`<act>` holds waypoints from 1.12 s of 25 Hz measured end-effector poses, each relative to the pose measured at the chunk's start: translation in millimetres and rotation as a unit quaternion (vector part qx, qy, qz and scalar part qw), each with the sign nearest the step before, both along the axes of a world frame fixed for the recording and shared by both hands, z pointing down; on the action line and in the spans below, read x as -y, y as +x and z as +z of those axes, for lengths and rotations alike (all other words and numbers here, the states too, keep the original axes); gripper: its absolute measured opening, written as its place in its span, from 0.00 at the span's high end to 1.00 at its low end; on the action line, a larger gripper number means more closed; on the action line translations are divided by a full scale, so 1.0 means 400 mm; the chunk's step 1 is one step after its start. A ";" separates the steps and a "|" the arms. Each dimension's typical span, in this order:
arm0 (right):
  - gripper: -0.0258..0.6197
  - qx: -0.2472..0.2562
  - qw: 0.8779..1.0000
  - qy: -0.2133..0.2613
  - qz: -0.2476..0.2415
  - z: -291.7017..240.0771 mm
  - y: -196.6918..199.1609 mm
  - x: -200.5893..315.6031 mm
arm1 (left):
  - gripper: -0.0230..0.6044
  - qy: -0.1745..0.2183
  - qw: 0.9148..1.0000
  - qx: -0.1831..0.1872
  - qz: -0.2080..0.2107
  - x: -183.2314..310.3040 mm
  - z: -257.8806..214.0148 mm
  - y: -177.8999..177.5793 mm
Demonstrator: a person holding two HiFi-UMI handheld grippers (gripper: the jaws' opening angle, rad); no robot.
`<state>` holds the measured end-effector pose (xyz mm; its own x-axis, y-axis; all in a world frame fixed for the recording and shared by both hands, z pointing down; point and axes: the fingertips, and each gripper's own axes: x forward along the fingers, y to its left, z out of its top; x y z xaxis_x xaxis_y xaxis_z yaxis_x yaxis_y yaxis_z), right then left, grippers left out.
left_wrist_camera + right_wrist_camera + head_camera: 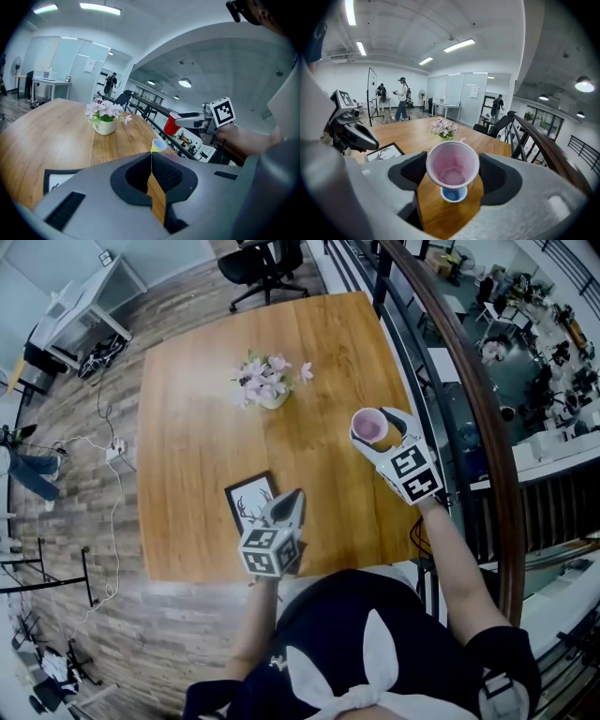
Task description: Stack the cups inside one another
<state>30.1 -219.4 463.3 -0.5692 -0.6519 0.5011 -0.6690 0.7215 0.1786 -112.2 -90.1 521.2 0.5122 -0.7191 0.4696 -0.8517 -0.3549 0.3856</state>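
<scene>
On my table (187,456): two cups, one flower pot (269,390), one framed picture (249,502).
The cups are one red cup (452,164), clamped in my right gripper (453,177), and one yellow cup (158,145) by the table's right edge; the pot sits toward the far edge, the picture at the near edge. I hold two grippers, counting my left gripper (151,161).

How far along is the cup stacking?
Done: nothing nested yet. In hand: the right gripper grips the red cup, held above the yellow cup standing on the table, not touching. The left gripper is shut, empty. To do: lower red into yellow, release.
</scene>
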 end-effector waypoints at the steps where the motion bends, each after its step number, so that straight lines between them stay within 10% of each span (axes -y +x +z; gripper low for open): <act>1: 0.43 0.000 1.000 -0.001 0.001 0.006 0.003 0.004 | 0.93 -0.001 1.000 0.000 0.000 0.000 0.002 0.000; 28: 0.42 0.013 0.996 -0.085 0.012 0.166 0.023 0.064 | 0.93 -0.020 1.000 0.004 -0.011 0.034 0.037 -0.006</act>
<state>39.2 -244.9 529.5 -0.5686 -0.5727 0.5905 -0.6893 0.7235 0.0380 -114.7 -103.7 536.0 0.4929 -0.7107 0.5020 -0.8621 -0.3206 0.3924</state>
